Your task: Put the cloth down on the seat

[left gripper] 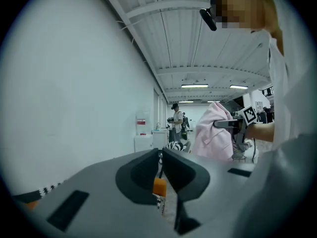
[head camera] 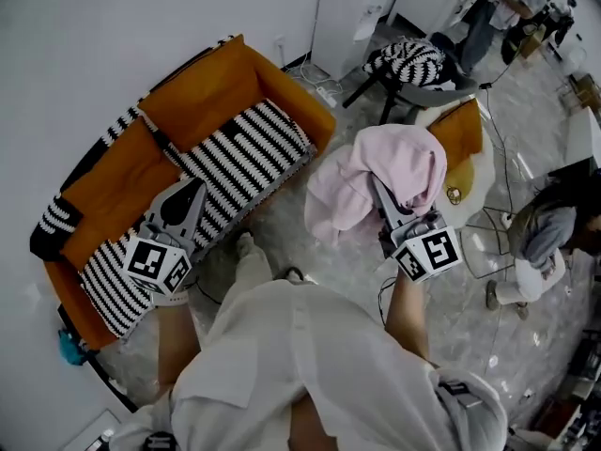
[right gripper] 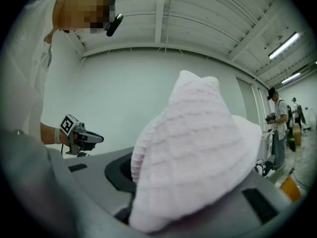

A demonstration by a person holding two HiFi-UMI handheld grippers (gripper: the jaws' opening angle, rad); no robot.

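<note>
Right gripper view is almost full of the pink cloth (right gripper: 193,152), bunched up, with the right gripper (head camera: 383,195) jaws clamped on it. The left gripper (left gripper: 160,155) jaws are together with nothing in them. The striped seat (head camera: 235,158) of the orange sofa (head camera: 202,92) lies well off to the left of the loaded jaws. I think it is best to carry the cloth right over the seat, go down low, then let go so it does not slide off. The jaw tips are buried in cloth, and how much hangs below is hidden.
</note>
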